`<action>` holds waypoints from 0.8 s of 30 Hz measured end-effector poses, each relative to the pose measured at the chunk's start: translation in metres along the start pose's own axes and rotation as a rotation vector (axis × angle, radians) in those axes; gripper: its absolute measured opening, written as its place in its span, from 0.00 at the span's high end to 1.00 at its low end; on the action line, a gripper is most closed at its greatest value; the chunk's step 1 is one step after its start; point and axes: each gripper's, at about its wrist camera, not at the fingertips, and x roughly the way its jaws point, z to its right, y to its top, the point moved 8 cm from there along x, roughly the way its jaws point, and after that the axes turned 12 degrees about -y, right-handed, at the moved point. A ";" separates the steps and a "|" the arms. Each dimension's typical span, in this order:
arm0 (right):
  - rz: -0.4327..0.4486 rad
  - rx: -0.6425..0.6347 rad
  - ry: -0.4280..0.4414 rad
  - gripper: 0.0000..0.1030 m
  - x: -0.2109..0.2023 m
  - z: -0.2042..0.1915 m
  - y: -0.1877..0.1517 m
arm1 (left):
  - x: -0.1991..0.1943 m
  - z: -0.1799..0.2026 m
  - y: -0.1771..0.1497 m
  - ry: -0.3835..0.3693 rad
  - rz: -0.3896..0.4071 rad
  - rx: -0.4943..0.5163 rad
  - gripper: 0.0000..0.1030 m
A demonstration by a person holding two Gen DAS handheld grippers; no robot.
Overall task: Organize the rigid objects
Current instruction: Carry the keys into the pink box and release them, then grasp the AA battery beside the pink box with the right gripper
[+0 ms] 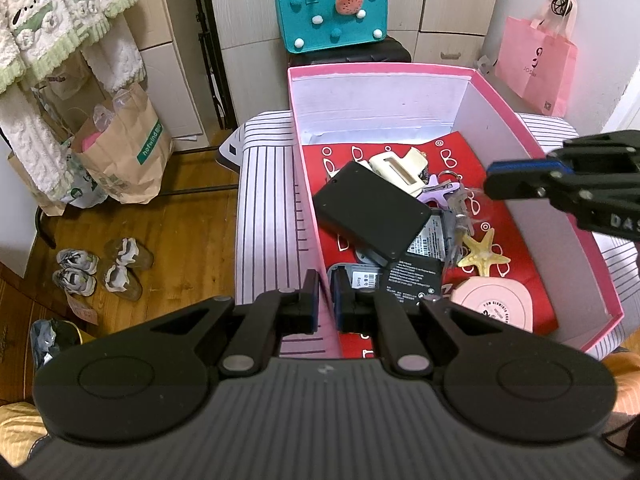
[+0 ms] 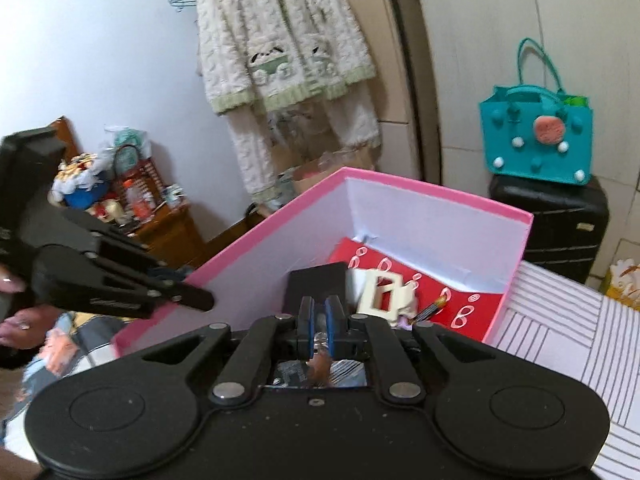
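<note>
Now | left hand-held gripper point(image 1: 326, 300) clamps pink box point(image 1: 520, 120) wall | right hand-held gripper point(image 2: 319, 330) pinches small unclear item, axis unclear.

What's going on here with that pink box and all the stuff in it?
A person is sorting small items with a gripper in each hand. The left gripper is nearly shut on the near wall of the pink box, which sits on a striped surface. The right gripper hangs over the box, shut on something small and brownish I can't identify. Already inside are a black case, a starfish, a cream clip and a pink round case.
</note>
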 end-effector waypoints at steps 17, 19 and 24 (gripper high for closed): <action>-0.002 0.037 -0.123 0.89 -0.077 0.081 -0.039 | -0.006 -0.002 -0.003 0.026 0.111 -0.094 0.95; -0.065 0.050 -0.125 0.89 -0.068 0.089 -0.052 | -0.007 -0.003 -0.004 0.033 0.147 -0.115 0.96; -0.144 0.091 -0.119 0.89 -0.052 0.099 -0.070 | -0.004 -0.004 -0.002 0.057 0.187 -0.146 0.97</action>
